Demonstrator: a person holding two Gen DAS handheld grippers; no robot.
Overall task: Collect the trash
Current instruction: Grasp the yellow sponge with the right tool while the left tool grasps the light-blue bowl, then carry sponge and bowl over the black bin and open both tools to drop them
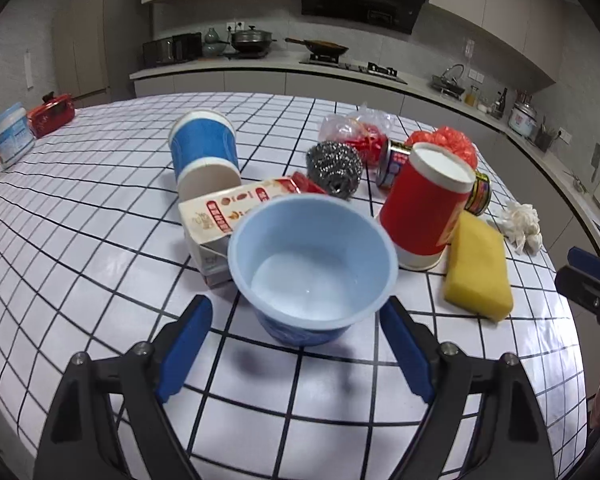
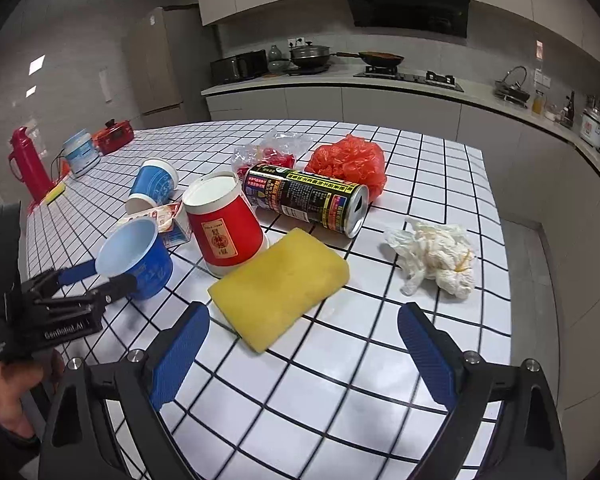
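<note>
Left gripper (image 1: 296, 344): my jaws stand wide, one blue pad on each side of the bowl (image 1: 312, 268) at lower centre of the left view. In the right view (image 2: 100, 276) the pads look to reach its sides, but I cannot tell if they press.
Bowl: light blue, upright, empty, on the checked table (image 1: 80, 240).
Right gripper (image 2: 304, 356): jaws wide apart, nothing between the pads; it hangs over bare table at the bottom of the right view, near the sponge's (image 2: 280, 284) closest corner.
Sponge: yellow, flat, centre of the right view, just beside the red cup (image 2: 224, 228).
Red cup: upside down, between the bowl and the can (image 2: 306, 198).
Can: black, on its side, open end toward the right of the frame.
Tissue (image 2: 436, 260): crumpled white, right of the sponge, apart from it.
Carton (image 1: 220, 216): lying behind the bowl, touching or almost touching it.
Blue cup (image 1: 204, 152): tipped over, upper left of the carton.
Scourer (image 1: 334, 166): steel, behind the carton.
Red bag (image 2: 348, 160): bunched plastic behind the can.
Hand (image 2: 8, 392): grips the left gripper's handle, lower left of the right view.
</note>
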